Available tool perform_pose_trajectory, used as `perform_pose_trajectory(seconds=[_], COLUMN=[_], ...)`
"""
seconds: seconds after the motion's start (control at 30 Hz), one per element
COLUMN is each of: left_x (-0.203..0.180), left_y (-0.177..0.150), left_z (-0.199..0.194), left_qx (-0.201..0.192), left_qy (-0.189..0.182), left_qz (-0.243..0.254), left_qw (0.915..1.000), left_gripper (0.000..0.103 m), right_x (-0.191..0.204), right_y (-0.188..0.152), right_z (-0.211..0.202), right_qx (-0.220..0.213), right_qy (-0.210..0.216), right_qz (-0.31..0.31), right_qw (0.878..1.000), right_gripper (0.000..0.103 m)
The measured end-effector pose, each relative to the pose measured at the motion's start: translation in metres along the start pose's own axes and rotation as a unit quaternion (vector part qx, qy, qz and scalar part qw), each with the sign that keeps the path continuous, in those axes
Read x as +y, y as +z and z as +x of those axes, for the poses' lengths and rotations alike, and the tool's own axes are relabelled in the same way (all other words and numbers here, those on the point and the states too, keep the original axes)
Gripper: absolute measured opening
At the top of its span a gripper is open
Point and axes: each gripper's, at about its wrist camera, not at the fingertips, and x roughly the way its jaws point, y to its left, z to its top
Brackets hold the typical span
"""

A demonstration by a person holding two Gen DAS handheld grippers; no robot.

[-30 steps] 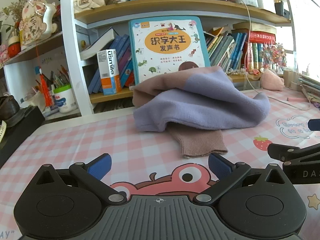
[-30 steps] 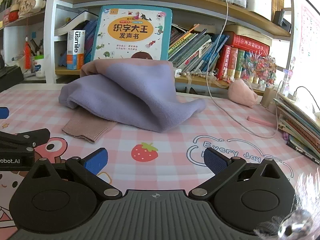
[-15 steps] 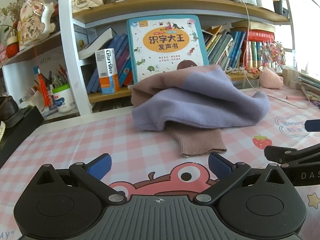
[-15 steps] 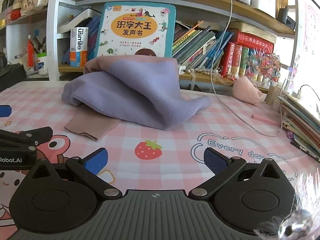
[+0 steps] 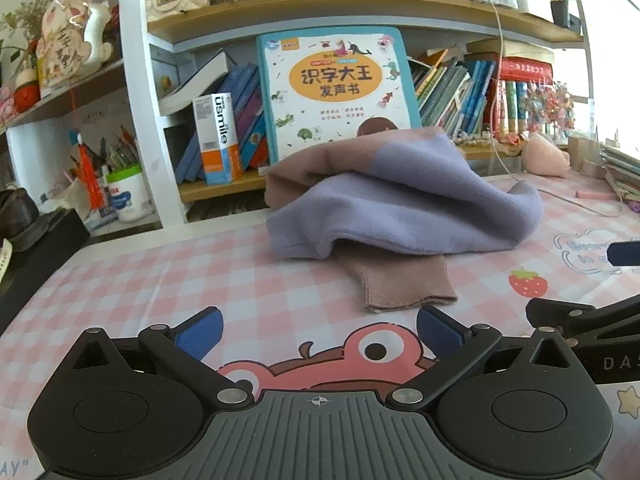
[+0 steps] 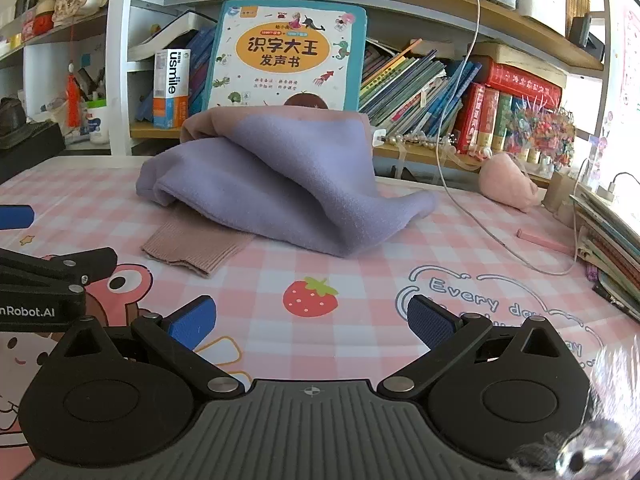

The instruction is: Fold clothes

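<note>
A lilac and dusty-pink sweater (image 5: 400,200) (image 6: 280,184) lies in a crumpled heap on the pink checked table mat (image 5: 160,280) (image 6: 360,272). One ribbed pink cuff (image 5: 404,286) (image 6: 196,246) sticks out toward me. My left gripper (image 5: 319,330) hovers open a short way in front of the cuff, nothing between its blue pads. My right gripper (image 6: 312,320) is open too, over the mat near a printed strawberry, apart from the sweater. Each gripper's side shows at the edge of the other's view.
Behind the sweater stands a bookshelf with a large picture book (image 5: 336,88) (image 6: 288,56), a white and orange box (image 5: 218,138) and many books. A white cable (image 6: 492,232), a pink plush (image 6: 506,184) and stacked books (image 6: 608,248) sit at the right.
Both grippers have edged a little closer to the sweater; it looks slightly larger in both views. The sweater itself has not moved and both grippers stay open.
</note>
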Motion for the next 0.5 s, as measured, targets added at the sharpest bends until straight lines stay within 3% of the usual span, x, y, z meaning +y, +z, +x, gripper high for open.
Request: perform_pose_trajectory(seconds=[0.33, 0.5], left_x=[0.0055, 0.0046], left_y=[0.0008, 0.0014], left_z=[0.0016, 0.0028], left_qx=[0.005, 0.009], left_qy=[-0.01, -0.009], left_qz=[-0.015, -0.012], left_qw=[0.9998, 0.9998], left_gripper=[0.103, 0.103], right_x=[-0.0014, -0.0055], right_y=[0.0001, -0.0007], right_z=[0.0021, -0.0044], right_qx=[0.005, -0.015], right_qy=[-0.004, -0.004], right_qz=[0.003, 0.017], right_qw=[1.0, 1.0], right_gripper=[0.103, 0.103])
